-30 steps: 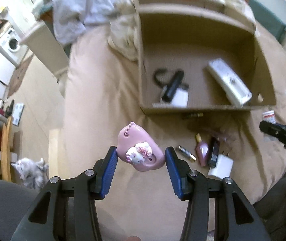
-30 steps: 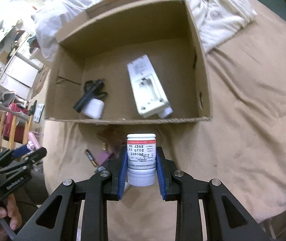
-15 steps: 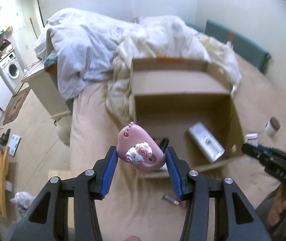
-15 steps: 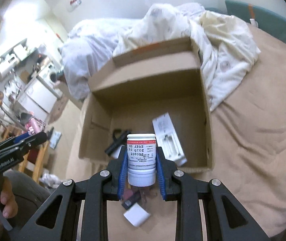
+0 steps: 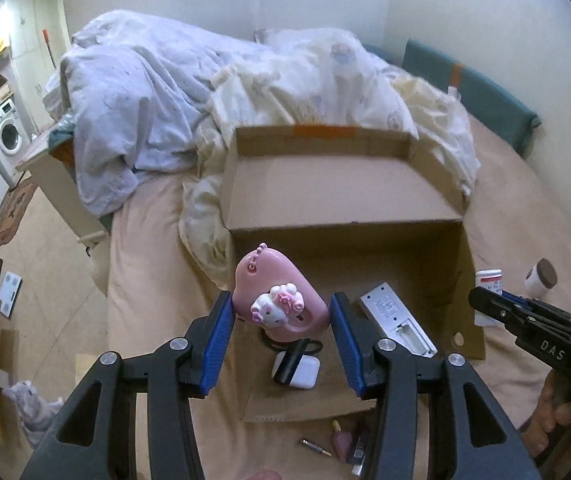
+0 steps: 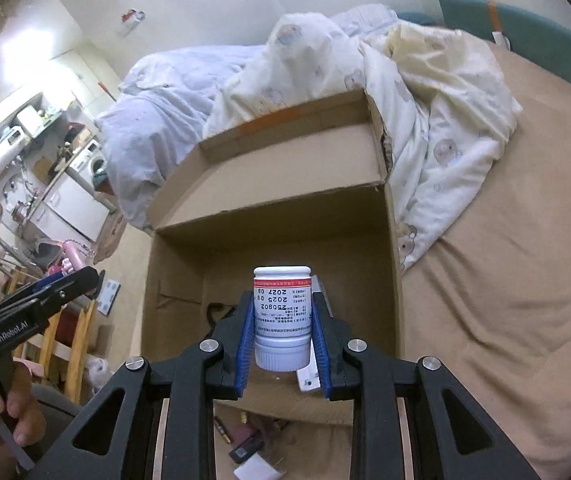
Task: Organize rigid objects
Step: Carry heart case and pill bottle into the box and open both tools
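Observation:
My left gripper is shut on a pink heart-shaped case with a white cat figure, held above the near left part of an open cardboard box on the bed. My right gripper is shut on a white pill bottle with a red-striped label, held upside down over the box's near edge. Inside the box lie a white remote-like device and a white earbud case under a black object. The right gripper and its bottle also show at the right of the left wrist view.
Small items, a pink bottle, a gold tube and a white charger, lie on the tan sheet before the box. A brown-lidded jar stands right of the box. Rumpled duvets pile behind it. A cat sits on the floor at left.
Both grippers have risen and tilted up with their loads still held; the views now take in the duvets and walls, and the box sits lower and nearer under the fingers.

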{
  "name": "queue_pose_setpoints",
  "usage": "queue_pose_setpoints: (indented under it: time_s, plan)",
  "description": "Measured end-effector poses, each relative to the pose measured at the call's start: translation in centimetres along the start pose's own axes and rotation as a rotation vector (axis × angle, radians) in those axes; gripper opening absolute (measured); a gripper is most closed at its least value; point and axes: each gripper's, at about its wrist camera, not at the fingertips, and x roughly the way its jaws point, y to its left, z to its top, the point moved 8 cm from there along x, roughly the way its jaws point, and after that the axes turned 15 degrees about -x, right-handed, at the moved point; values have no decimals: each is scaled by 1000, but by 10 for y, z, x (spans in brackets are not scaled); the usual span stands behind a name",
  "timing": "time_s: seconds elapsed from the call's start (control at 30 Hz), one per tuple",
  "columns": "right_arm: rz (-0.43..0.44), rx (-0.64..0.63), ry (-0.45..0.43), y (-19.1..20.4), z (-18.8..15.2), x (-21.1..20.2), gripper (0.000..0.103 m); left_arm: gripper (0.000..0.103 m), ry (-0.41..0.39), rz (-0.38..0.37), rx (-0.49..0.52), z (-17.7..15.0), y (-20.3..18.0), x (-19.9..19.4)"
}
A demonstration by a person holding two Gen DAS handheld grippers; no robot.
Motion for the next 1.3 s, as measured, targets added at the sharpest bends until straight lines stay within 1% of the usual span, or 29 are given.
queue_pose_setpoints:
  time_s: [0.1, 0.2, 0.3, 0.37, 0.5, 0.63, 0.83, 1.13, 1.3]
  plan:
    - [-12, 5, 37, -3, -2, 14, 28, 45, 43, -4, 1, -10, -7, 24]
    - [-22, 20, 79, -5, -10, 28, 28, 45, 68, 2, 30, -24, -13, 45]
    - [-37, 21, 135, -7, -21, 41, 28, 45, 114, 18, 68, -42, -17, 68]
    - [-45, 21, 172, -7, -29, 49, 28, 45, 151, 26, 73, -51, -17, 81]
    - [-50, 21, 222, -6, -42, 60, 28, 45, 188, 46, 74, -61, -15, 95]
    - [-43, 11, 253, -1, -48, 68, 28, 45, 225, 64, 58, -70, -10, 104]
    - [-44, -1, 294, 1, -56, 75, 28, 45, 242, 87, 52, -73, -5, 107]
    - [-42, 11, 320, -2, -61, 79, 28, 45, 256, 95, 58, -76, -3, 111]
    - [-37, 18, 324, -2, -63, 79, 28, 45, 246, 101, 67, -76, -3, 110]
